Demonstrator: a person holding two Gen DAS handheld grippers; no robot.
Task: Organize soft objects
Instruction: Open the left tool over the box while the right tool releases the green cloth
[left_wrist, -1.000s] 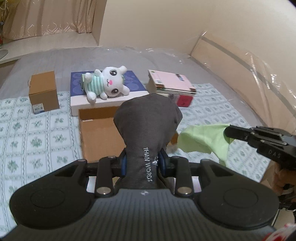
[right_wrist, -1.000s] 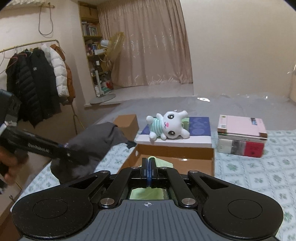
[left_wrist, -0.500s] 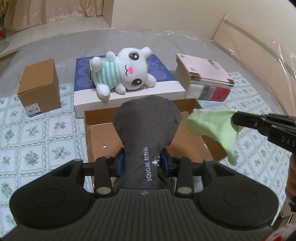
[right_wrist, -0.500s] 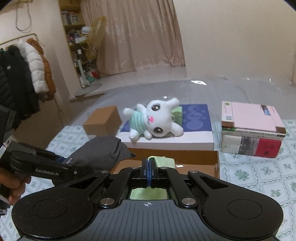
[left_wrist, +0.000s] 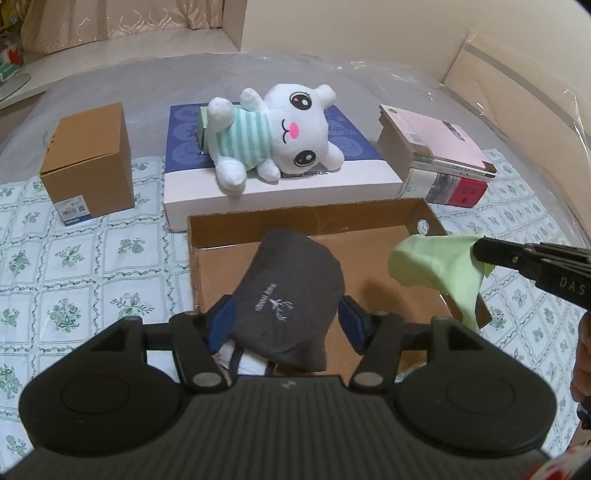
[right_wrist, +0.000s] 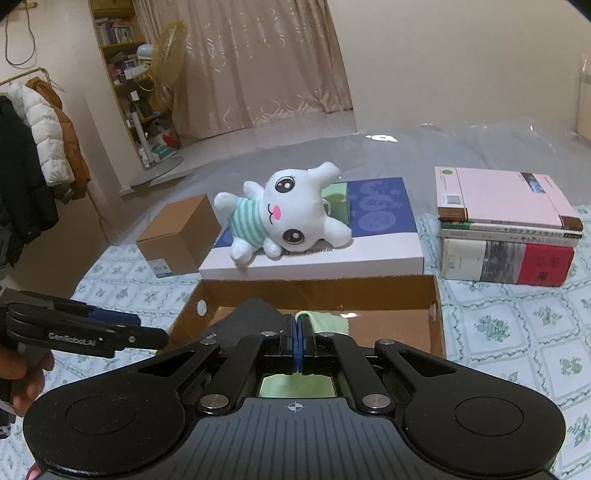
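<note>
Floral bedding (left_wrist: 74, 273) carries an open cardboard box (left_wrist: 295, 218). Left gripper (left_wrist: 286, 321) fingers are opening around a limp dark cloth (left_wrist: 291, 291) settling inside; closed right gripper (right_wrist: 297, 332) fingers pinch a light, floppy green cloth (left_wrist: 436, 266) by its edge above the box.

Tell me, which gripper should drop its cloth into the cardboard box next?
Probably the right gripper. It is shut on the green cloth, which hangs over the cardboard box. The left gripper is opening, and its grey cloth already sits in the box.
</note>
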